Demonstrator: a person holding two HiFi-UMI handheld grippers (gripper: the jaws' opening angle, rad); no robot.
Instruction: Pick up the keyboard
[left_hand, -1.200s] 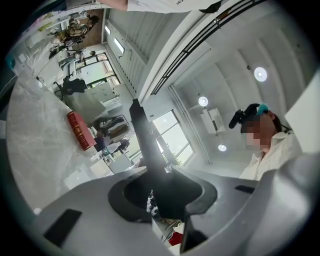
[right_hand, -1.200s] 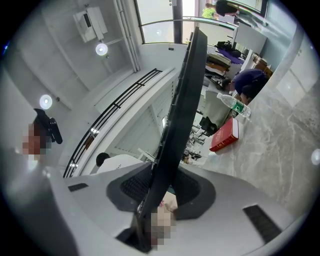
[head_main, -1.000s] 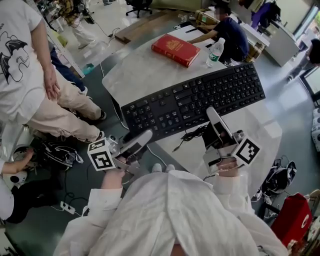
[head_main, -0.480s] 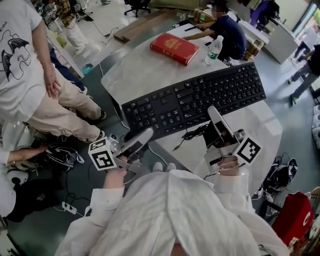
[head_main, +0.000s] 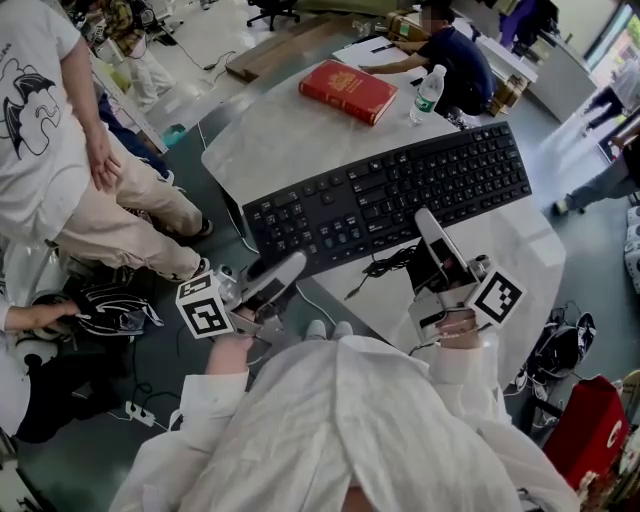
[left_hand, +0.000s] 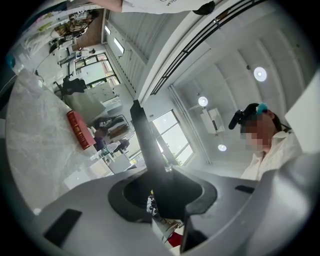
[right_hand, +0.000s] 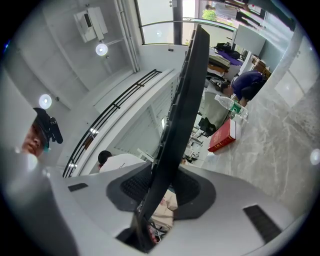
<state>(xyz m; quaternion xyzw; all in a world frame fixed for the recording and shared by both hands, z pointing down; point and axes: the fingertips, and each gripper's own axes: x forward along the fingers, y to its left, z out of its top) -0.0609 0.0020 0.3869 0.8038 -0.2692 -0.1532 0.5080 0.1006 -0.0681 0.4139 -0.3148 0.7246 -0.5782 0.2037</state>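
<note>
Keyboard, head view: it hangs over the pale table, its near edge pinched by the left gripper and the right gripper. A good lift likely needs both hands level and rising together, with the cable slack. The board is black, long and flat. Left gripper view: the jaws clamp its thin edge. Right gripper view: likewise, edge-on.
</note>
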